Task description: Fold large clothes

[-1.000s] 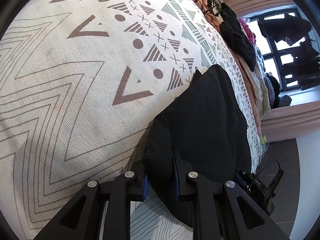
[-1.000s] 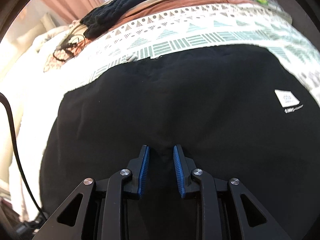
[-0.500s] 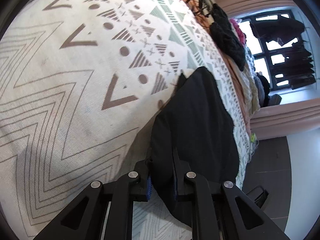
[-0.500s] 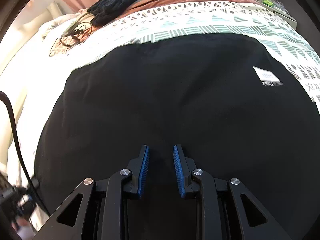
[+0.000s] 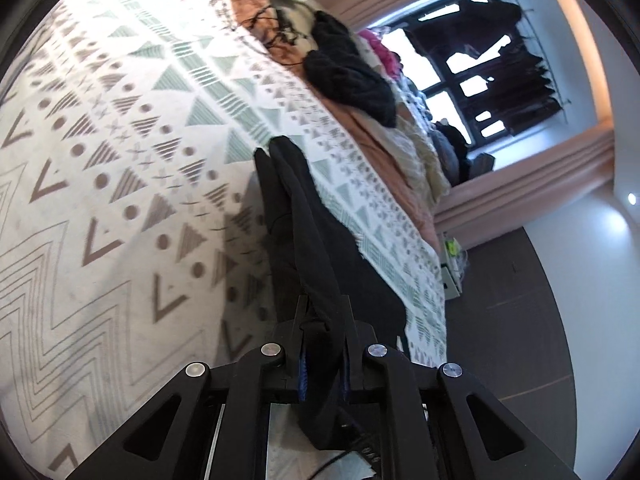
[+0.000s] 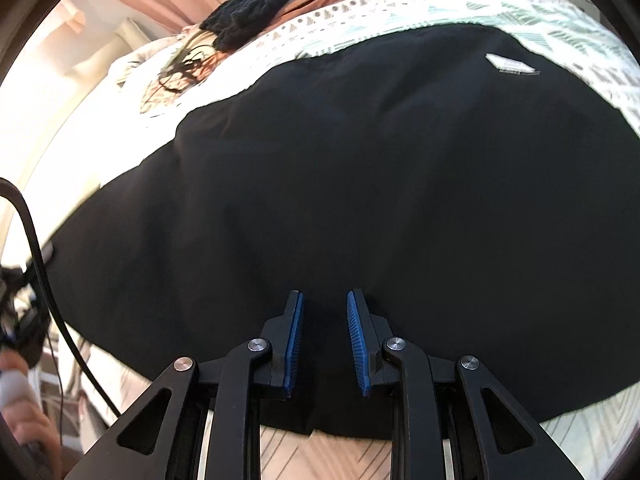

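Observation:
A large black garment (image 6: pixel 380 184) lies spread over a patterned bedspread (image 6: pixel 440 4); a white label (image 6: pixel 510 65) shows near its far right. My right gripper (image 6: pixel 323 296) rests at the garment's near edge with jaws a little apart and cloth between the blue pads. In the left wrist view my left gripper (image 5: pixel 324 304) is shut on an edge of the black garment (image 5: pixel 304 216), which rises off the bedspread (image 5: pixel 120 184) as a thin upright fold.
A pile of other clothes, with a black knit (image 5: pixel 348 76) on top, lies along the far side of the bed. Dark floor (image 5: pixel 520 300) lies beyond the bed edge. A black cable (image 6: pixel 44 280) hangs at the left.
My left gripper has lifted its edge of the garment up and turned, so the cloth now stands edge-on. In the right wrist view the garment has shifted and lies more slanted.

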`<state>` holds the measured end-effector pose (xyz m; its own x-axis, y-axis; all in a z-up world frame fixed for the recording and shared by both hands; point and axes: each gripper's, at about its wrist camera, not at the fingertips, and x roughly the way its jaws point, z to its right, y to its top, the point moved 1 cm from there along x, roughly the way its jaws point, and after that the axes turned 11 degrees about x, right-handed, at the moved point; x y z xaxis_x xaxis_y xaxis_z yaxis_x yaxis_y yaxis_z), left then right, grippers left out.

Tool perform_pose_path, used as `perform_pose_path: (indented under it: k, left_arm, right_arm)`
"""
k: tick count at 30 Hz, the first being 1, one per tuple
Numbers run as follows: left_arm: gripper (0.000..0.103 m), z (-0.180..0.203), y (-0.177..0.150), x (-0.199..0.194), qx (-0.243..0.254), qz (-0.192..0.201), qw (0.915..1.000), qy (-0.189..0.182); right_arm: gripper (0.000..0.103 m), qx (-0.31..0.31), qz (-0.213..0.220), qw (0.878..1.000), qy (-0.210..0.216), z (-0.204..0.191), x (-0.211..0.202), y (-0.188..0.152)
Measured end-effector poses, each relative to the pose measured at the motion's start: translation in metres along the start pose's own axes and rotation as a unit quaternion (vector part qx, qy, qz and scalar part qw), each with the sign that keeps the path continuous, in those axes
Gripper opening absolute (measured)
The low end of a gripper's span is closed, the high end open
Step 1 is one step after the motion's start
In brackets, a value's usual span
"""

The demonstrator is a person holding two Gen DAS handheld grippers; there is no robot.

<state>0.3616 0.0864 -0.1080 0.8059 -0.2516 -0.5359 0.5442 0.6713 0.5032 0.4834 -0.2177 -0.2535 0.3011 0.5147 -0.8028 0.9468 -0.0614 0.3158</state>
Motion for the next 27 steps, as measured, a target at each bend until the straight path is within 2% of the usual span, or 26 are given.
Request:
perform_pose_path:
  k: [5,7,11,16,23,25,27]
  left_arm:
    - [0.011,0.050,0.002,0.004,0.044,-0.002,0.9988,-0.021]
    - [0.011,0.071,0.000,0.008,0.062,-0.003,0.9976,-0.031]
    - [0.011,0.107,-0.002,0.013,0.090,-0.008,0.9947,-0.049]
    - [0.011,0.154,-0.012,0.028,0.131,-0.025,0.9892,-0.061]
    - [0.011,0.200,-0.032,0.054,0.169,-0.056,0.9809,-0.079]
    - [0.011,0.211,-0.041,0.064,0.177,-0.066,0.9784,-0.084]
    - [0.011,0.219,-0.050,0.074,0.183,-0.077,0.9764,-0.086]
  right_arm:
    - [0.024,-0.003,-0.016,1.000,0.009,0.002,-0.004,-0.010]
    - [0.024,-0.011,-0.041,0.999,0.026,0.002,-0.006,-0.015]
    - [0.024,0.010,-0.047,0.997,0.057,0.009,-0.015,-0.004]
    - [0.024,0.043,0.011,0.998,0.054,0.044,-0.059,0.010]
    - [0.025,0.091,0.056,0.993,0.049,0.089,-0.095,0.021]
    - [0.032,0.101,0.072,0.991,0.045,0.102,-0.108,0.021]
    - [0.034,0.112,0.091,0.989,0.041,0.117,-0.122,0.022]
